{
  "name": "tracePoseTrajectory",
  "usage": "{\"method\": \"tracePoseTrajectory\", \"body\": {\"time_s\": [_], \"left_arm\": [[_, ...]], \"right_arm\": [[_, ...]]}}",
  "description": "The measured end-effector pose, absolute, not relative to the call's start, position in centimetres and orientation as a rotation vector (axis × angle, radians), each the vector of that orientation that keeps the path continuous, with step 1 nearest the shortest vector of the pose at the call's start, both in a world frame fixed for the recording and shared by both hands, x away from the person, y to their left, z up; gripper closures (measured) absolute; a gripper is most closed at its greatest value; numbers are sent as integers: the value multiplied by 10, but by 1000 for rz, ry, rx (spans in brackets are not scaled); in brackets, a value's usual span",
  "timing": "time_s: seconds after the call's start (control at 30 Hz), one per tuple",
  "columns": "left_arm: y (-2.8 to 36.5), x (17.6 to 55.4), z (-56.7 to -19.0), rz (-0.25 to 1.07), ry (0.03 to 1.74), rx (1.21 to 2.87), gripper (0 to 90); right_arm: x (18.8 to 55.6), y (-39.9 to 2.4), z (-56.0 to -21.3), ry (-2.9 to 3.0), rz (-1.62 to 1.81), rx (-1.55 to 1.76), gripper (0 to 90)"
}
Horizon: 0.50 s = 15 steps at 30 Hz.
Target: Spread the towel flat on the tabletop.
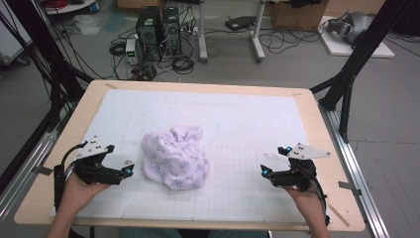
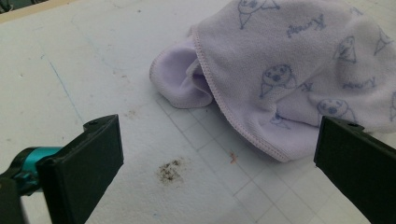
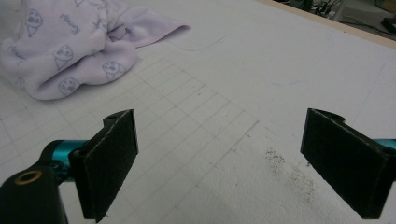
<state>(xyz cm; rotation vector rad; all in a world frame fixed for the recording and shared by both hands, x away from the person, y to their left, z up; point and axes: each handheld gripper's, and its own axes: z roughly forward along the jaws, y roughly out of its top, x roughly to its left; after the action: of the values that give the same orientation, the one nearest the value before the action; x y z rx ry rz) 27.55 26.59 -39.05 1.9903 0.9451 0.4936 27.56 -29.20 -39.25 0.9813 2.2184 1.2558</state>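
A person sits at the near edge of a pale wooden table (image 1: 317, 106) covered by a white mat (image 1: 237, 119) with a faint grid drawn on its near half. Each hand holds a pair of black tongs.

A crumpled lilac towel (image 1: 176, 157) printed with small blue cartoon faces lies in a loose heap on the mat, a little left of the middle. No tongs touch it.

The left tongs (image 1: 130, 170) are held low over the mat at the near left, pointing right toward the towel and just beside its left edge. In the left gripper view the two black jaws stand wide apart with nothing between them, and the towel (image 2: 299, 70) lies just beyond, its stitched hem curling toward the jaws. A small brown stain (image 2: 170, 170) marks the mat between the jaws.

The right tongs (image 1: 264, 171) are held at the near right, pointing left, well apart from the towel with bare gridded mat between. In the right gripper view the jaws are likewise spread wide and empty, and the towel (image 3: 70, 51) sits far off at the upper left. A scatter of dark specks (image 3: 289, 172) dots the mat near the right jaw.

Beyond the table, on the grey floor, stand computer towers (image 1: 158, 32) amid tangled cables.
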Motion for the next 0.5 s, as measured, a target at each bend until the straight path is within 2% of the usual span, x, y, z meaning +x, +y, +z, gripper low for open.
{"method": "tracePoseTrajectory", "body": {"time_s": [0.5], "left_arm": [[265, 277, -387, 489, 935, 2006, 18]], "right_arm": [[279, -293, -393, 2224, 1265, 989, 103]]}}
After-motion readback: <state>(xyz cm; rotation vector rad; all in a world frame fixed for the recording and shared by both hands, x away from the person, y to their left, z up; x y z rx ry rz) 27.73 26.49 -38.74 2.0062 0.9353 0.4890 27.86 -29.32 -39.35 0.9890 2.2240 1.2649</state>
